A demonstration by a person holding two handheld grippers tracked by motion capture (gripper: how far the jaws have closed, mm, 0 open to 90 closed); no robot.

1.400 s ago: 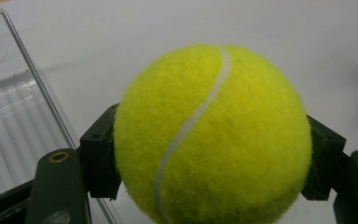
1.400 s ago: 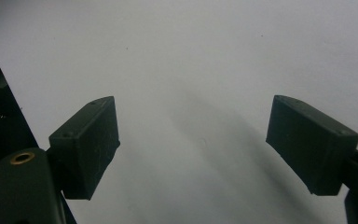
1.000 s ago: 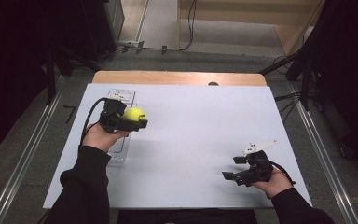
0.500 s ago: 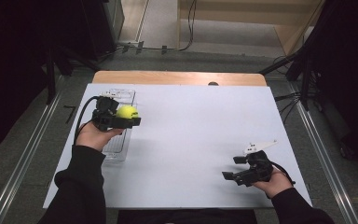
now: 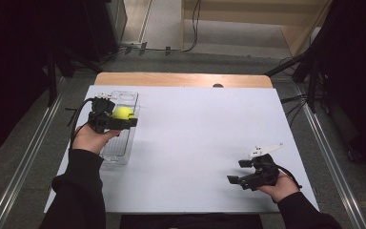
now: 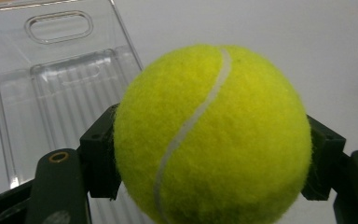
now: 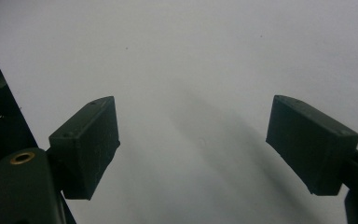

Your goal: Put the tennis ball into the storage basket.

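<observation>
Left hand-held gripper [image 5: 124, 120] clamping a yellow ball [image 5: 122, 113] over a clear tray [image 5: 116, 150] at the counter's [image 5: 200, 129] left edge, right hand-held gripper [image 5: 240, 171] near the front right corner, jaws wide apart, holding nothing

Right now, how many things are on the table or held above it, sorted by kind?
Tennis ball: 1
Clear plastic tray: 1
Grippers: 2, left gripper and right gripper
Total: 4

Tennis ball [image 6: 212, 135] clamped between black jaws — clear tray [image 6: 51, 93] behind.
</observation>
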